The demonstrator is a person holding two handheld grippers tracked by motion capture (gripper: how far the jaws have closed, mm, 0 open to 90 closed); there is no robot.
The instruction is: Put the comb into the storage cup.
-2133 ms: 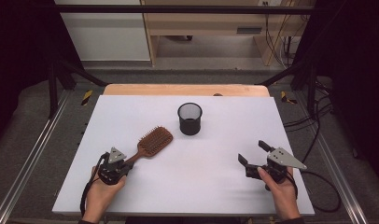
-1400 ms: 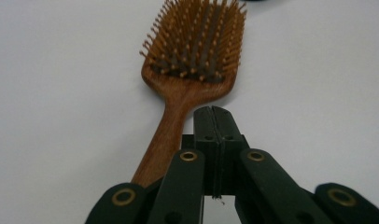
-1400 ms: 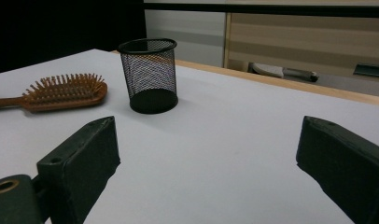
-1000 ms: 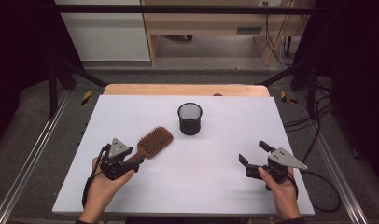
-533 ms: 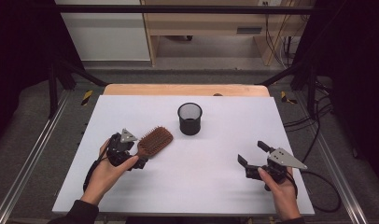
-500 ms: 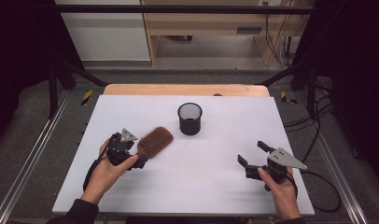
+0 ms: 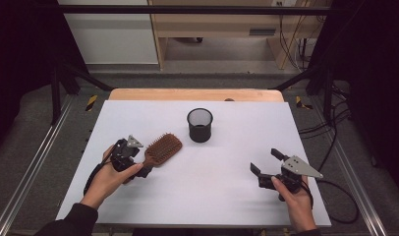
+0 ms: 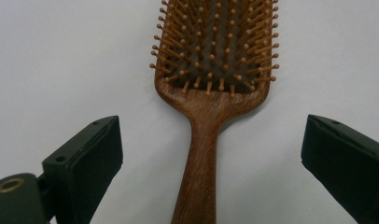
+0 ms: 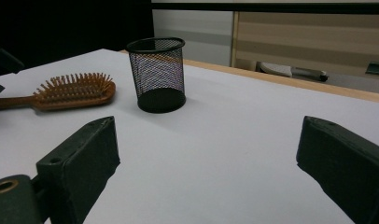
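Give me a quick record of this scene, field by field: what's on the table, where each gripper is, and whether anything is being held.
Surface: white table
Items: wooden hairbrush, bristles up; black mesh cup, upright
Left gripper: open, jaws on either side of the hairbrush handle, not touching it
Right gripper: open, at the table's right, apart from both items
Held: nothing
Cup and brush: apart, cup beyond the brush head

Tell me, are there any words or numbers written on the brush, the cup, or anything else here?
None can be read.
Hairbrush: plain wood and bristles, no label showing.
Mesh cup: plain black mesh, no label showing.
Left gripper and right gripper: no lettering visible.
Yellow-and-black striped markers beside the table: a warning pattern, no words.
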